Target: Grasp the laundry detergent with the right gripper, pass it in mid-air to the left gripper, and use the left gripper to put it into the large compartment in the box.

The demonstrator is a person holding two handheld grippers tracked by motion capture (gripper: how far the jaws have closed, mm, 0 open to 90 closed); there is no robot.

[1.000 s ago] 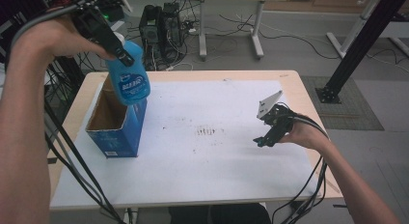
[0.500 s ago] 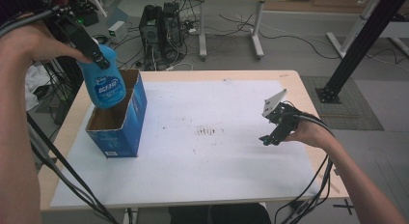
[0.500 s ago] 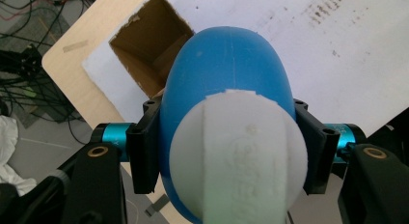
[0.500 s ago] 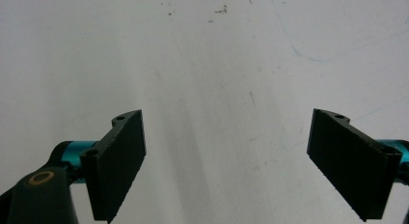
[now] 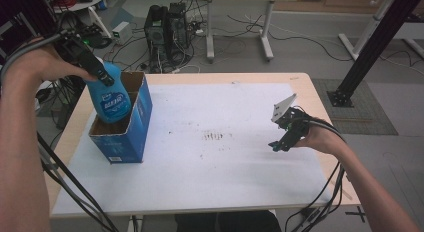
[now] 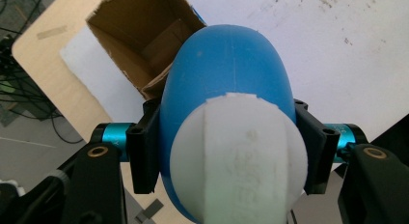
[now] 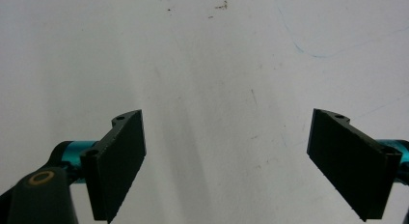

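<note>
L gripper [image 5: 102, 78] clamps blue bottle [image 5: 111, 98], lowered partway into cardboard box [image 5: 131, 127], seemingly not touching bottom. R gripper [image 5: 281, 143] jaws wide over scuffed white table [image 5: 210, 172]; PC tower [image 5: 162, 24], cables behind.

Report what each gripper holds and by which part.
The left gripper grips the blue bottle by its upper body just below the white cap, over the cardboard box. The right gripper holds nothing.

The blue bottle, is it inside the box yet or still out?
Partly in. In the high view the bottle has its bottom below the box rim, its top sticking out, tilted, clamped by the left gripper.
</note>
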